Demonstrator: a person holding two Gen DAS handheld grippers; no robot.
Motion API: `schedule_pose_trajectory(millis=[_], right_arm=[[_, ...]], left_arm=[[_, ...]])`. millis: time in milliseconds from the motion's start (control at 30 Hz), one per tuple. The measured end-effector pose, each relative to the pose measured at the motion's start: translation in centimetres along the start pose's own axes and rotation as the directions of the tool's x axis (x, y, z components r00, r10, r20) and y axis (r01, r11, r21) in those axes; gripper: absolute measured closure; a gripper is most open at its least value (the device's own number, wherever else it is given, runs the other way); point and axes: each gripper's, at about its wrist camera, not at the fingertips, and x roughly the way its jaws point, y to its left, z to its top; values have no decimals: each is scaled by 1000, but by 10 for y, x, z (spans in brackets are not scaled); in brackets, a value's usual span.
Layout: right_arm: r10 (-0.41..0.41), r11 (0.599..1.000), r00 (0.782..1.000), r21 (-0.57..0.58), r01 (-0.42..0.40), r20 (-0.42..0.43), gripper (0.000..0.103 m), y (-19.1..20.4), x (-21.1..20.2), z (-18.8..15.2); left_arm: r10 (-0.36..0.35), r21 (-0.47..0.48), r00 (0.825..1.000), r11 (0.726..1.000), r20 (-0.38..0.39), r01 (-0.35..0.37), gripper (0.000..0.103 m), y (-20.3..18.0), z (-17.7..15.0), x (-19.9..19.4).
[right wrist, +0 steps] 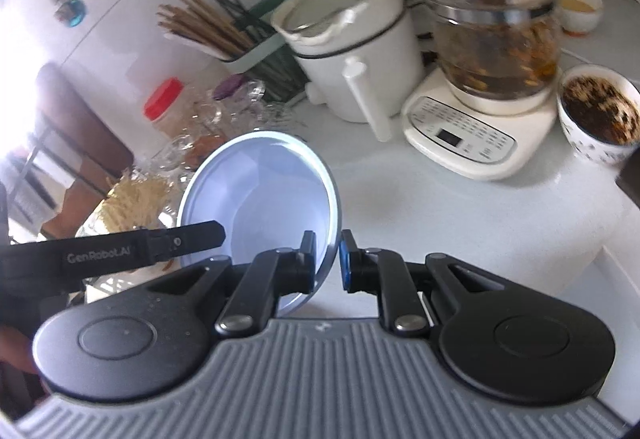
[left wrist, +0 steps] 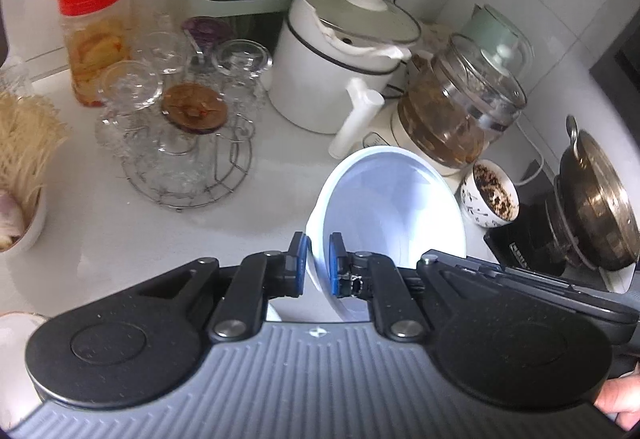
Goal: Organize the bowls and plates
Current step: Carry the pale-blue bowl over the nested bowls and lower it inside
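The left gripper [left wrist: 319,263] is pinching the rim of a pale blue-white, round, smooth bowl [left wrist: 394,207] between its blue pads, jaws clenched on the near wall. The right gripper [right wrist: 327,263] is likewise clamping the rim of that pale bowl [right wrist: 260,195], with the left tool's black finger [right wrist: 188,237] reaching in from nine o'clock, so both tongs appear to be sharing one bowl, tilted up off the white countertop [left wrist: 256,191].

In the left wrist view, outward from the bowl, a small patterned cup of dark tea dregs [left wrist: 490,201] is sitting at three o'clock, a glass kettle on a cream base [left wrist: 460,111] at one o'clock, a white lidded electric pot [left wrist: 340,55] at twelve, and a wire rack of upturned glasses [left wrist: 184,127] at ten.

To carry this well, both hands should be moving together, keeping equal pull so the rim is not twisting out of either pinch, and lifting clear of the dregs cup and the pot's handle.
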Motion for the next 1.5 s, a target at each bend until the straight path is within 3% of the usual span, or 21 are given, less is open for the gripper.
schedule_pose_trajectory(millis=[333, 633, 1400, 1433, 1500], right_arm=[[68, 996, 998, -53, -68, -3, 86, 34, 1, -11], [100, 992, 990, -63, -107, -96, 86, 43, 19, -34], [99, 987, 980, -107, -119, -175, 86, 55, 52, -61], [100, 987, 980, -107, -120, -174, 85, 55, 52, -60], [98, 987, 981, -113, -118, -167, 68, 56, 51, -56]], left_arm=[[56, -72, 997, 996, 61, -51, 90, 30, -18, -31], [82, -116, 994, 991, 66, -74, 90, 54, -43, -42], [85, -282, 995, 957, 55, -66, 90, 104, -90, -28], [85, -285, 995, 956, 53, -66, 89, 105, -91, -27], [99, -293, 994, 952, 36, -84, 71, 107, -89, -26]])
